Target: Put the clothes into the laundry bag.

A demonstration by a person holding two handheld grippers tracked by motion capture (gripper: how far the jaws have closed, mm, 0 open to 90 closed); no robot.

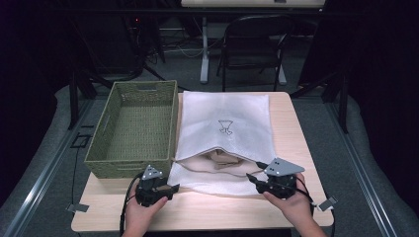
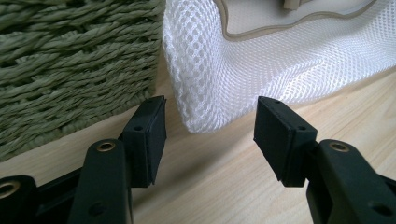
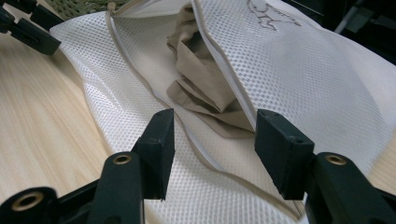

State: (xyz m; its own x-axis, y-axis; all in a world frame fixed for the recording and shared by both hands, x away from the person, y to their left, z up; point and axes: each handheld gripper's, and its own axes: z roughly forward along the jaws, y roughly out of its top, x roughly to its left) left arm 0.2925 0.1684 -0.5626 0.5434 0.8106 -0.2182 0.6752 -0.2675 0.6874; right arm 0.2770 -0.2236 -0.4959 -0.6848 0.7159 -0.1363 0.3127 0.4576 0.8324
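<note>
The white mesh bag (image 1: 223,143) is lying on the desk (image 1: 291,148) beside the woven basket (image 1: 136,129), its mouth gaping over a beige garment (image 3: 205,88). The left gripper (image 2: 210,135) is standing half-open around the bag's corner, apparently not pinching yet; the right gripper (image 3: 212,144) is hovering open over the zipper edge. Closing on one mesh layer risks dragging the bag and trapping the garment.

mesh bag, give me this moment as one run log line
mesh bag: unzipped, beige cloth inside | left gripper: open at bag corner | right gripper: open over zipper edge | basket: beside bag
</note>
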